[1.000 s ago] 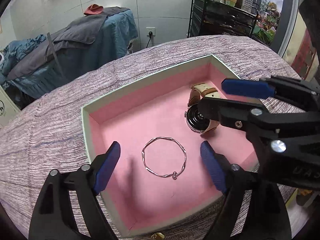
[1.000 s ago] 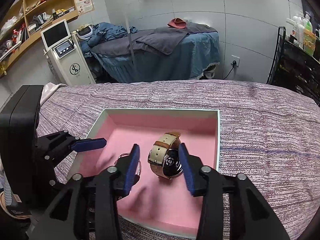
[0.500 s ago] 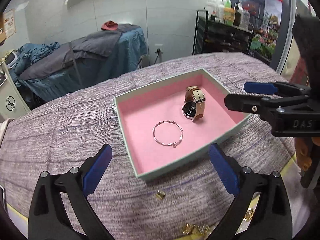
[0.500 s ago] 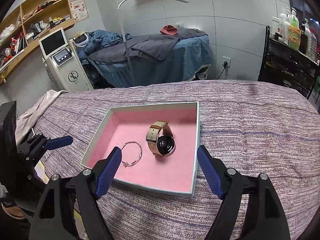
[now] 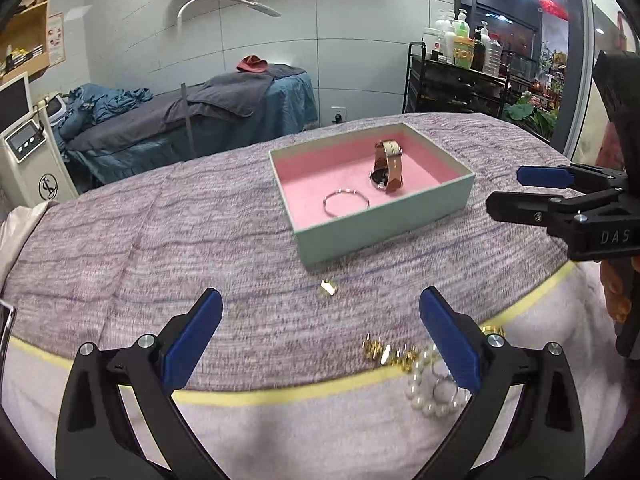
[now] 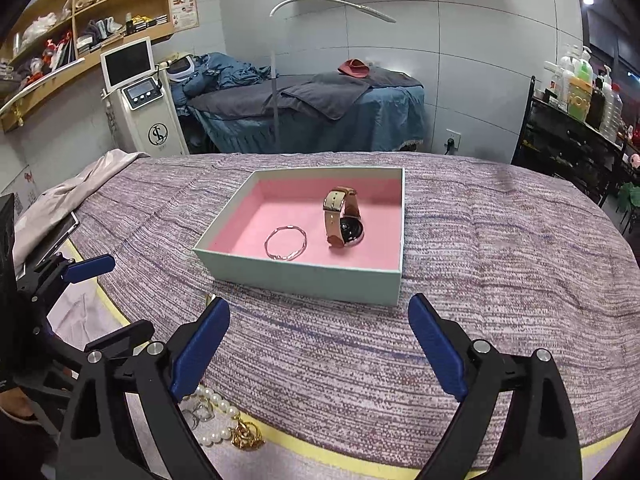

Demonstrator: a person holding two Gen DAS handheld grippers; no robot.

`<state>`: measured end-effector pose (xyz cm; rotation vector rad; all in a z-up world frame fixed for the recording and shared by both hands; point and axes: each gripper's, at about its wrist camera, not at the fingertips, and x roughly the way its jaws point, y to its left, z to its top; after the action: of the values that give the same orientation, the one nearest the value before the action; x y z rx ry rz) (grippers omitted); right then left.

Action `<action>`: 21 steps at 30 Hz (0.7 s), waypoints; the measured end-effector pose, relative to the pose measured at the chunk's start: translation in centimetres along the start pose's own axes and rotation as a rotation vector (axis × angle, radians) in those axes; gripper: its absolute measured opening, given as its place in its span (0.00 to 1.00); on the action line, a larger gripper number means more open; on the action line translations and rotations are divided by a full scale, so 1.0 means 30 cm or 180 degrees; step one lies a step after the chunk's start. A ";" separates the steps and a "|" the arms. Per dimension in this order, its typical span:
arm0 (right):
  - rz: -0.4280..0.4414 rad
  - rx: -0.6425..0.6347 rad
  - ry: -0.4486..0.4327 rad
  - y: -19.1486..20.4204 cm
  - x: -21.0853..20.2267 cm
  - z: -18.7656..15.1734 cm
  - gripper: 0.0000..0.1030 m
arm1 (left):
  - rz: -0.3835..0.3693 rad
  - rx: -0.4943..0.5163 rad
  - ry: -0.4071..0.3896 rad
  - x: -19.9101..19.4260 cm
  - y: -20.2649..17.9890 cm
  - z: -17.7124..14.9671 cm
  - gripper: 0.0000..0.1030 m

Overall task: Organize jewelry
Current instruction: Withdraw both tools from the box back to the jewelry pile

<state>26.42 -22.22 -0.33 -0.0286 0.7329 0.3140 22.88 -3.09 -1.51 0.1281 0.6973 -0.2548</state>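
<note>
- We see the left tool (image 5: 320, 336) spread wide with nothing between its blue pads, poised above the purple-grey woven cloth (image 5: 180, 240) that covers the tabletop.
- Our right tool (image 6: 320, 344) has just been opening; its jaws now stand wide apart and empty, hanging over the same cloth just in front of the box.
- The mint-green box (image 6: 304, 276) with a pink lining sits on the cloth ahead of both tools, clear of their pads.
- Inside the box lies a thin silver bangle (image 6: 286, 243), flat on the pink floor toward the near left part.
- Beside it, to the right in the right wrist view, rests a watch (image 6: 343, 222) with a tan leather strap; it lies on its side with the dark round case toward the near end. Bangle and watch are close but apart.
- Outside the box, a small gold piece (image 5: 328, 287) lies alone on the cloth between the box and the left tool.
- Near the cloth's yellow border we find a cluster of gold pieces (image 5: 386, 352) and a string of white pearls (image 5: 424, 396), partly hidden behind the left tool's right finger.
- In the right wrist view the pearls and a gold ornament (image 6: 246, 434) sit just beside the right tool's left finger.
- A treatment bed (image 6: 312, 116) with blue covers stands behind the tabletop.
</note>
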 end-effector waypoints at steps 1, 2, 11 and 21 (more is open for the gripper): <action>-0.0013 0.0014 0.0011 -0.003 -0.004 -0.016 0.86 | 0.0011 -0.0012 0.0013 -0.006 0.001 -0.016 0.94; -0.0013 0.0026 0.0029 -0.006 -0.007 -0.032 0.86 | 0.0021 -0.0024 0.0026 -0.013 0.003 -0.033 0.94; -0.0064 0.0042 0.0139 -0.004 -0.048 -0.147 0.86 | -0.0087 -0.0181 0.0194 -0.043 -0.022 -0.173 0.94; -0.0064 -0.0249 0.0227 0.069 -0.060 -0.233 0.86 | -0.0206 -0.0244 0.0302 -0.070 -0.055 -0.255 0.94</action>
<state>19.98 -21.69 -4.17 -0.1216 0.7904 0.3235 16.16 -2.74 -6.01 0.0446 0.8054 -0.2850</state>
